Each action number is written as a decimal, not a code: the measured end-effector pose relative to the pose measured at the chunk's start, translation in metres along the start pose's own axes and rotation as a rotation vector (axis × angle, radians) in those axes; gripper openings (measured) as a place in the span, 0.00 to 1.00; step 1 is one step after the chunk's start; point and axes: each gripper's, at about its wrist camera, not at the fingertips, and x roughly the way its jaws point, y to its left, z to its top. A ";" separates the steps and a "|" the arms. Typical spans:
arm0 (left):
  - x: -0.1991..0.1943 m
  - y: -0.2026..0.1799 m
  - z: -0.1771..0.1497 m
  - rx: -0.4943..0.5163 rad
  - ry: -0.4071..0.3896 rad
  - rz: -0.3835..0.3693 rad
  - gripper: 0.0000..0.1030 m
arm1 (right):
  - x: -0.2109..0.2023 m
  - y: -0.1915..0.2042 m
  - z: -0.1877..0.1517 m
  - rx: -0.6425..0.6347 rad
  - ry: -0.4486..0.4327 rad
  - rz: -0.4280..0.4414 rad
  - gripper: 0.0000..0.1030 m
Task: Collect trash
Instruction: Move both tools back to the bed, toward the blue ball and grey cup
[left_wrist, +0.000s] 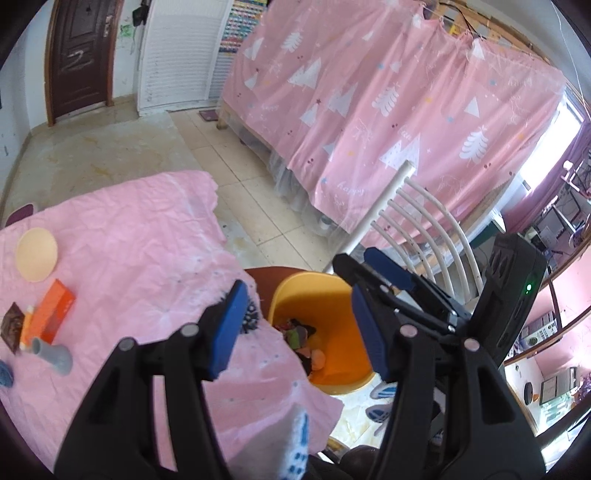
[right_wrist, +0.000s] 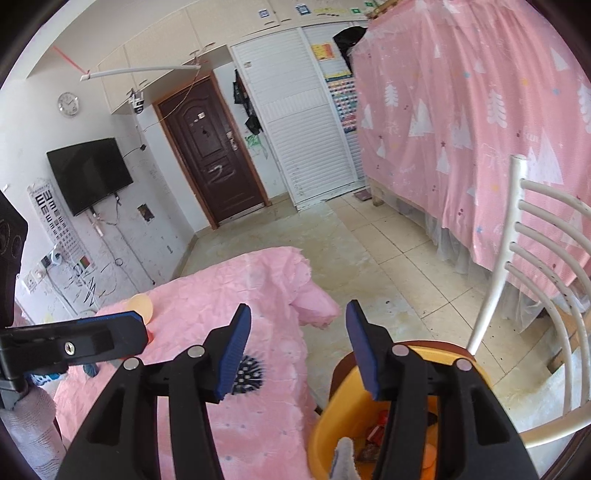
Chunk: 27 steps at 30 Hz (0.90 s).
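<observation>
The left tongs stand wide apart with nothing between the blue pads, framing the orange bin at lower centre of the left wrist view. The right tongs are likewise spread wide and empty; in the left wrist view they also reach in from the right, above the bin's rim. The bin stands on the floor just beside the table edge, and holds mixed scraps of trash at its bottom, dark, green and orange bits. In the right wrist view the bin sits at the lower right, under the right pad. The table wears a crumpled pink cloth. At the left of the left wrist view lie an orange box, a dark wrapper, a grey cup on its side, and a round tan coaster higher up. A dotted black item rests on the cloth near the table edge. A white chair stands behind the bin.
</observation>
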 end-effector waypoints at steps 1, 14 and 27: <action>-0.004 0.004 0.000 -0.008 -0.005 0.004 0.54 | 0.003 0.008 0.002 -0.011 0.006 0.007 0.46; -0.053 0.065 -0.008 -0.094 -0.080 0.036 0.55 | 0.040 0.093 -0.004 -0.125 0.073 0.085 0.48; -0.101 0.140 -0.024 -0.192 -0.143 0.155 0.59 | 0.079 0.180 -0.028 -0.244 0.180 0.158 0.49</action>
